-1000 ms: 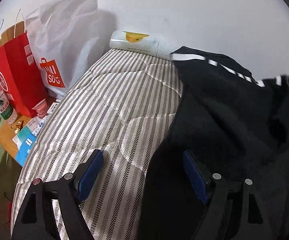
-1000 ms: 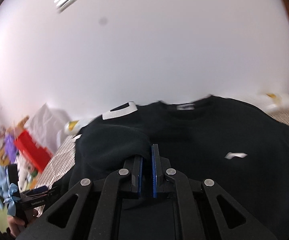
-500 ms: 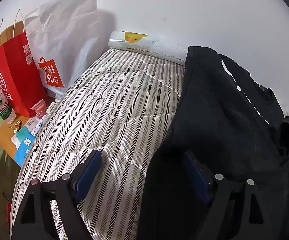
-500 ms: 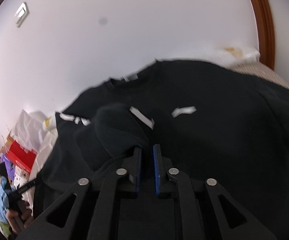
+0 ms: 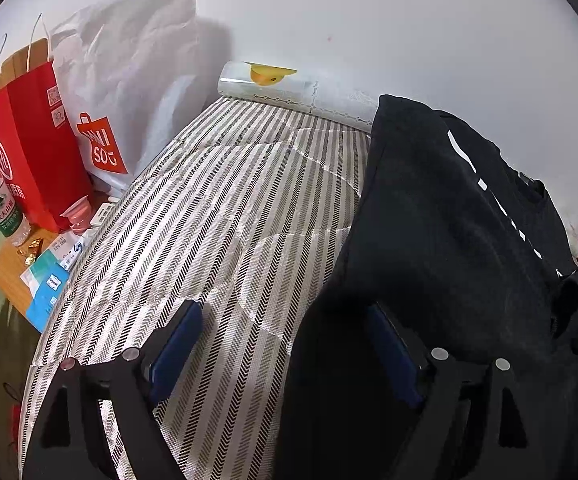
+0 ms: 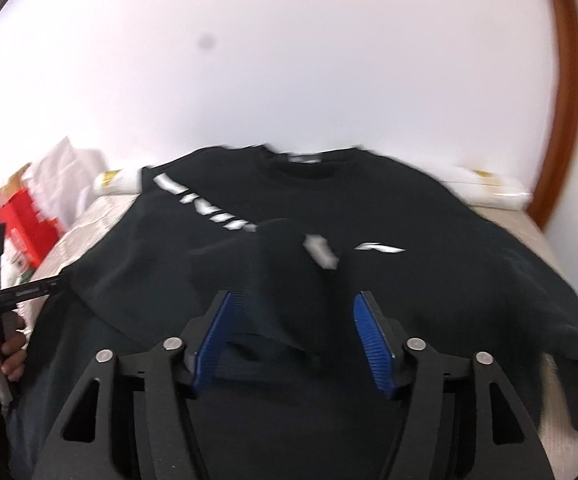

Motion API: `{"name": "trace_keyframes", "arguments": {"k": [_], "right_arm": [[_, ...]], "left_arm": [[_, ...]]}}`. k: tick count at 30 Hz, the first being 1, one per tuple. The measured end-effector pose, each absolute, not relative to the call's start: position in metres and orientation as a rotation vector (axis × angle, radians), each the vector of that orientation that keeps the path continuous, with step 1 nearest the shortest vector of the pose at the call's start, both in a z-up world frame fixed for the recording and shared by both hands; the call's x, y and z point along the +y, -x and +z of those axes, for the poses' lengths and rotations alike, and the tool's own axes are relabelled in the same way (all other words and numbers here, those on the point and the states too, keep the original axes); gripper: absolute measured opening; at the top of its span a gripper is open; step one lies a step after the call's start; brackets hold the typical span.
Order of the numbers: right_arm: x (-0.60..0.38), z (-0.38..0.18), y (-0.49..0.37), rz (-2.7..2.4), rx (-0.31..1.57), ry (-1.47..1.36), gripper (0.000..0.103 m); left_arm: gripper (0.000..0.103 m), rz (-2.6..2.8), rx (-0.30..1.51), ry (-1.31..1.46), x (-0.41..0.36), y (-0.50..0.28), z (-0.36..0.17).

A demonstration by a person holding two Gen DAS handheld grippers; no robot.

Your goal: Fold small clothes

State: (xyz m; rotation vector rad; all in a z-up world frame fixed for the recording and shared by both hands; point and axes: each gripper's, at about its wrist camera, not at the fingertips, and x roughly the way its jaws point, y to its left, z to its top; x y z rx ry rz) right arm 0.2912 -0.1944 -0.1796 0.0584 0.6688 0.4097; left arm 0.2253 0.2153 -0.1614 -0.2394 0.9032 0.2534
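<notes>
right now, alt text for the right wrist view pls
A black sweatshirt lies spread on a striped bed, one sleeve folded across its chest. The right gripper has just been opening its jaws, the sleeve's cuff loose between them. A white wall fills the background.

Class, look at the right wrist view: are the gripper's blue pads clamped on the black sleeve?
No: the right gripper has just opened, pads clear of the sleeve.

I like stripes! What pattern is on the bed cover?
Black and cream zigzag stripes on the bed cover, clearest in left wrist view.
</notes>
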Motion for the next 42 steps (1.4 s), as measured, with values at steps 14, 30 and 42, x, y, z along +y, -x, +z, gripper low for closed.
{"name": "trace_keyframes", "arguments": {"k": [14, 30, 42], "right_arm": [[-0.117, -0.231, -0.341, 0.317, 0.751, 0.180, 0.057], [-0.309, -0.198, -0.332, 0.233, 0.718, -0.288, 0.061], [-0.306, -0.229, -0.326, 0.194, 0.788, -0.207, 0.062]], "left_arm": [[0.087, 0.250, 0.903, 0.228, 0.213, -0.227, -0.164], [0.088, 0.251, 0.907, 0.220, 0.211, -0.227, -0.165], [0.089, 0.253, 0.907, 0.217, 0.210, -0.227, -0.164]]}}
